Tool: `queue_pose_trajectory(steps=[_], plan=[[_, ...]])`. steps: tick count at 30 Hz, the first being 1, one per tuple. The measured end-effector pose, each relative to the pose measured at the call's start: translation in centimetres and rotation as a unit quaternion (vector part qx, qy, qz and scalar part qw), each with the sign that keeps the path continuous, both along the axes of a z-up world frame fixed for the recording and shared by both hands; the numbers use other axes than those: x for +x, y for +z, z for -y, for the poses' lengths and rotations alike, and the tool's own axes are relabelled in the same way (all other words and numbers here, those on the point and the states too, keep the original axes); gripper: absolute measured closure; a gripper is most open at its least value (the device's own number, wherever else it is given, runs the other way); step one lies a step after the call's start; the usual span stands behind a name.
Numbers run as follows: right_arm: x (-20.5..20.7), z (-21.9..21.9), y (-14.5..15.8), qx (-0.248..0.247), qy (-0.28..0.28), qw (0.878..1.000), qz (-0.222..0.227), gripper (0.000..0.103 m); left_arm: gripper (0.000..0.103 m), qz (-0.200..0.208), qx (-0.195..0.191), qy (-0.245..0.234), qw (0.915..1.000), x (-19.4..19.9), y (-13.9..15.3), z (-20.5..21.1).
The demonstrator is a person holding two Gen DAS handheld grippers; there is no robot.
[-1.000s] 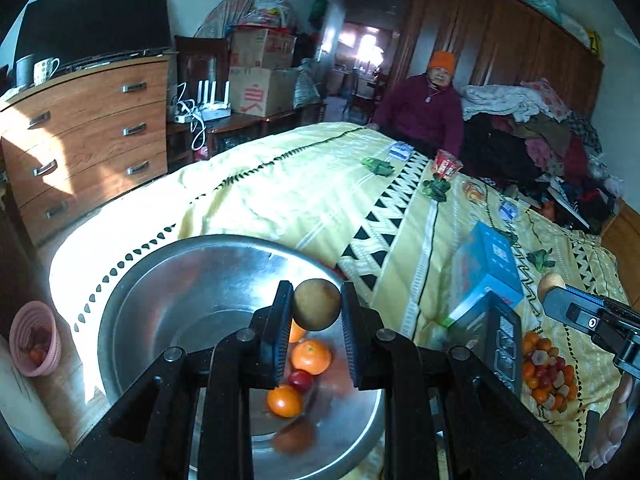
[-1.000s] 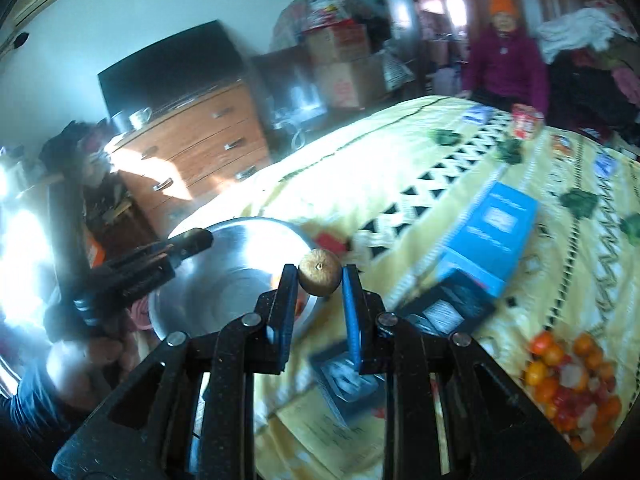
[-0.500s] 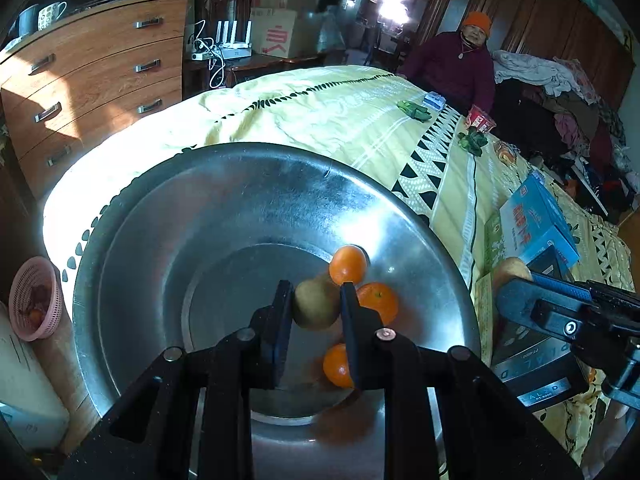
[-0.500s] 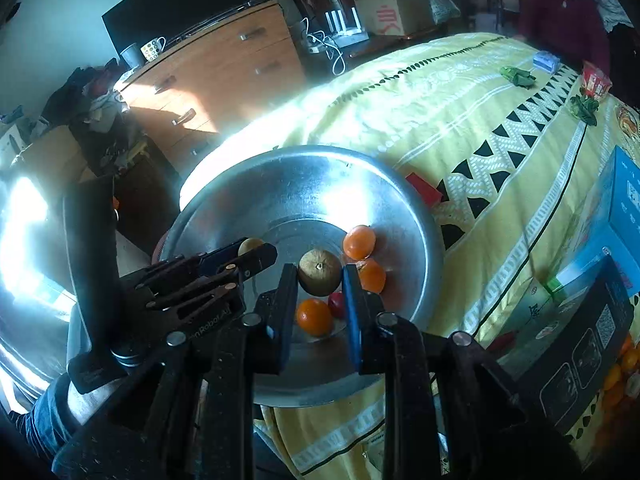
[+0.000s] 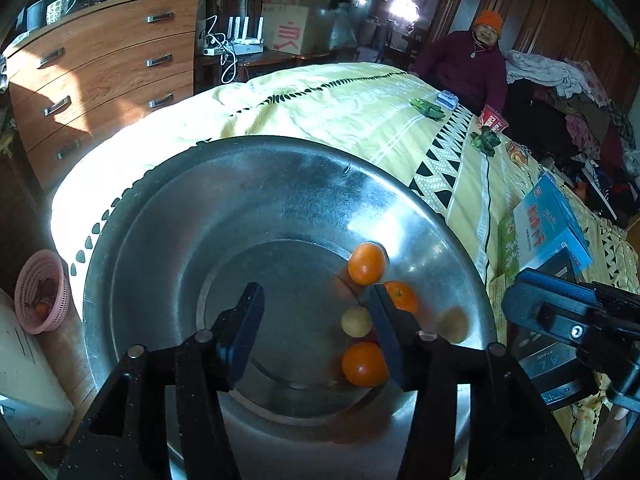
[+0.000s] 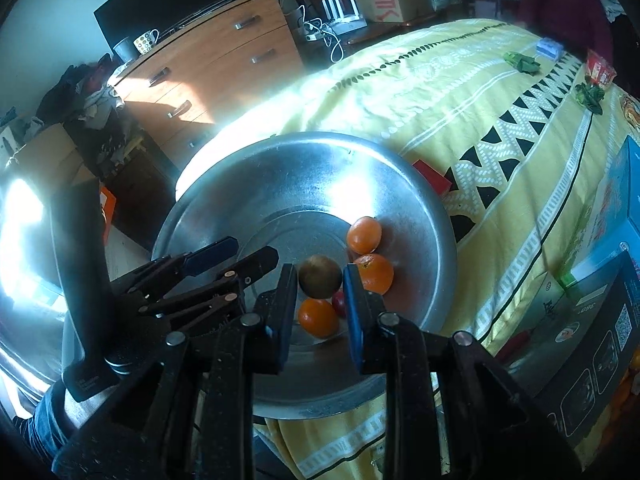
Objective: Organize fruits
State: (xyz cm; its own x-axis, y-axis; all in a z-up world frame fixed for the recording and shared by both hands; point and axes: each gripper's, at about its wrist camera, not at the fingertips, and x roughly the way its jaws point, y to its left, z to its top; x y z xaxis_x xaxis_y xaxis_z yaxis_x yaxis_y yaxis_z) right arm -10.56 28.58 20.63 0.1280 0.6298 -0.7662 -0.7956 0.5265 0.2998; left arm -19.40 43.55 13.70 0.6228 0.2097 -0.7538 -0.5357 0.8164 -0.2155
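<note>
A large steel bowl (image 5: 168, 208) (image 6: 280, 168) sits on the yellow bedspread. In it lie three oranges (image 5: 366, 263) (image 6: 363, 234), a small red fruit (image 6: 339, 303) and a pale brown round fruit (image 5: 356, 321). My left gripper (image 5: 316, 312) is open and empty above the bowl's floor, the brown fruit lying just inside its right finger. My right gripper (image 6: 320, 280) is shut on a second brown round fruit (image 6: 320, 275) and holds it over the bowl. It shows at the right of the left wrist view (image 5: 560, 312).
A blue box (image 5: 548, 224) and a black box (image 6: 592, 344) lie on the bed right of the bowl. A wooden dresser (image 5: 100, 80) stands at the left, a pink basket (image 5: 40, 288) on the floor. A person in an orange hat (image 5: 472, 64) sits behind the bed.
My left gripper has opened and let its brown fruit drop into the bowl beside the oranges. My right gripper has come lower over the bowl, still holding its fruit.
</note>
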Motion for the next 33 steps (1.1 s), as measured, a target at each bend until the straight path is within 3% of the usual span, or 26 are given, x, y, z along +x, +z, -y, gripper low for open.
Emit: queue_pose_trajectory(steps=[1, 3, 7, 11, 13, 16, 20, 25, 29, 33], plan=[[-0.1, 0.2, 0.3, 0.002, -0.002, 1.000, 0.005, 0.062, 0.040, -0.001, 0.003, 0.004, 1.0000, 0.0, 0.0, 0.0], [-0.4, 0.8, 1.1, 0.011, -0.007, 1.000, 0.019, 0.056, 0.038, -0.002, 0.007, 0.008, 0.9999, 0.0, 0.2, 0.0], [-1.9, 3.9, 3.4, 0.045, -0.010, 0.998, 0.047, 0.056, 0.037, 0.012, 0.012, 0.004, 0.9998, -0.3, 1.4, 0.8], [-5.0, 10.4, 5.4, 0.099, -0.029, 0.990, 0.093, 0.054, 0.037, 0.058, 0.025, -0.009, 0.9979, -1.2, 4.5, 2.9], [-6.4, 14.3, 5.5, 0.118, -0.055, 0.985, 0.115, 0.030, 0.037, 0.091, 0.041, -0.026, 0.9946, -1.5, 6.6, 5.0], [-8.0, 20.7, 4.4, 0.124, -0.116, 0.973, 0.154, 0.015, 0.025, 0.148, 0.062, -0.077, 0.9841, -1.3, 9.7, 9.8], [-7.6, 28.1, 0.4, 0.079, -0.205, 0.968, 0.117, 0.015, 0.014, 0.193, 0.070, -0.175, 0.9630, 0.6, 12.7, 18.3], [-6.7, 36.2, -4.9, 0.029, -0.294, 0.955, 0.040, 0.015, 0.009, 0.179, 0.031, -0.310, 0.9331, 4.7, 11.9, 29.1], [-6.6, 40.9, -6.6, 0.027, -0.327, 0.945, 0.002, 0.020, 0.009, 0.128, -0.010, -0.360, 0.9241, 8.4, 8.0, 35.2], [-5.7, 44.9, -7.7, 0.025, -0.359, 0.933, -0.017, 0.038, 0.013, 0.069, -0.034, -0.374, 0.9244, 11.2, 2.9, 38.2]])
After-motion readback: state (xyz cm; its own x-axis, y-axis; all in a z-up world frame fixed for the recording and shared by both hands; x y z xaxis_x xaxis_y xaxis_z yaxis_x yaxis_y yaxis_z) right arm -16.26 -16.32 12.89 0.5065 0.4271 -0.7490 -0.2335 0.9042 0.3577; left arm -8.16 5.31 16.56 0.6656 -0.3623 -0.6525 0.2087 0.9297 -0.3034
